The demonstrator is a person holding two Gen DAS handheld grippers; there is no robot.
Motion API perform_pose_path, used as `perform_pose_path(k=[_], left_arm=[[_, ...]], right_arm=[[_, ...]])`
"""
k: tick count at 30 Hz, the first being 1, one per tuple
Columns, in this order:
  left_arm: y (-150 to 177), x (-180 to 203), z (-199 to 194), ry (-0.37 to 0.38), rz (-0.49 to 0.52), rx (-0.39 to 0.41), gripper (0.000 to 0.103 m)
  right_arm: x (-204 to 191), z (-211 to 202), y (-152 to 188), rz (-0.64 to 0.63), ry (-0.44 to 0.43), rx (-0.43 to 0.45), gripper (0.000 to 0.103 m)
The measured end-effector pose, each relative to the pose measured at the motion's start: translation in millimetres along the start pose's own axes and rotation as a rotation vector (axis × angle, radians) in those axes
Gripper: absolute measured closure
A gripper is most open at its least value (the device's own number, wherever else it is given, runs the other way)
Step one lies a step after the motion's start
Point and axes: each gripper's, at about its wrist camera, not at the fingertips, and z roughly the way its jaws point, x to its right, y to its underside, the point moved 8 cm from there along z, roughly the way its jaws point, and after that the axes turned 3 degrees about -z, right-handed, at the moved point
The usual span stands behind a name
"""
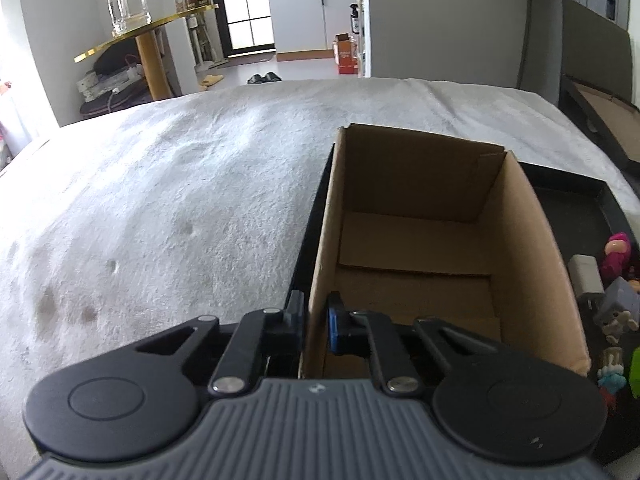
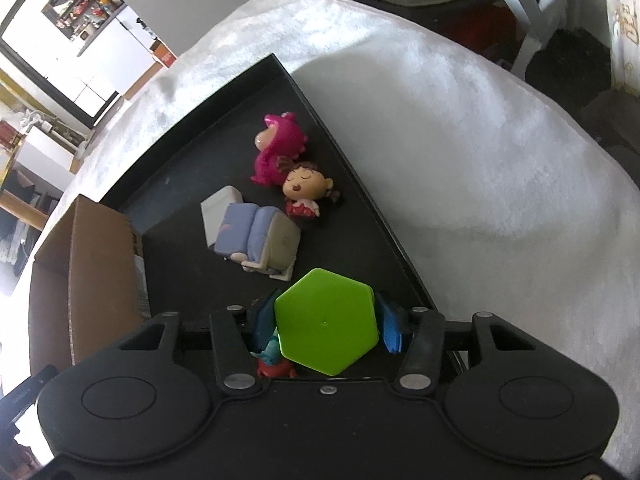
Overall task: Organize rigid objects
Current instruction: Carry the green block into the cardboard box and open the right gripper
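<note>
The left gripper [image 1: 314, 320] is clamped shut on the near left wall of the one cardboard box [image 1: 416, 240], one finger outside and one inside, so the wall is pinched between them. The box stands open and bare inside, at the left end of a single black tray [image 2: 224, 92] that lies on a white fluffy cover [image 2: 460, 128]. The right gripper [image 2: 326, 324] holds a green hexagon piece [image 2: 326, 320], its blue pads pressing two opposite sides; a small teal and red toy [image 2: 274, 360] shows just under it. Farther along the tray I count three more toys: a grey and lilac figure [image 2: 256, 236] lying close beyond the hexagon, then a brown-haired doll [image 2: 306, 192] touching a pink figure [image 2: 278, 148] behind it. The far end of the tray is bare, and its right rim runs close beside the toys. Beyond the box the cover stretches wide and open to its far edge, with a gold side table [image 1: 148, 36] and one glass jar [image 1: 127, 2] well behind.
</note>
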Motion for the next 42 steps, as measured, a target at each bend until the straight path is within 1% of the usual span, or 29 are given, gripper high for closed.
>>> perform_pose_path(k=[9,18,31,37,42], left_arm=[[5,2,-10,0.057,0.03,0.005,0.095],[10,-7,-12,0.093,0.029,-0.009,0.095],[6,-18,-4,0.145,0.03,-0.007,0.095],[0,-22,2,0.171,0.011,-0.011,0.095],[-1,-23,5,0.179,0.005,-0.025,0.095]], right_arm=[[-16,-11,-6,-0.063,-0.03,0.073,0.053],[-44,-23,-13,-0.156,-0.098,0.163,0.053],[-111,-27,-17,-0.289,-0.218,0.232,0.053],[-143,-26,-16,-0.345,-0.253,0.249,0.053],[-168,-24,-17,-0.377,-0.276,0.263,0.053]])
